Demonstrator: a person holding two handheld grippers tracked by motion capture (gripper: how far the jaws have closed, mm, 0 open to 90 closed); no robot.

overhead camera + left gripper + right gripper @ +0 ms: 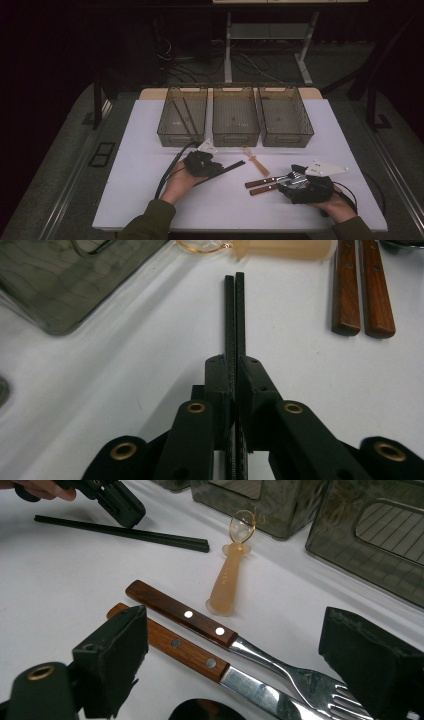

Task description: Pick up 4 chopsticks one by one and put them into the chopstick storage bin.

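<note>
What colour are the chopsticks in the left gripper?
Black chopsticks, matte, clearest in the left gripper view.

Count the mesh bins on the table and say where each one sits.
3, in a row along the table's far edge: left bin, holding dark chopsticks; middle bin; right bin. None seems hidden.
</note>
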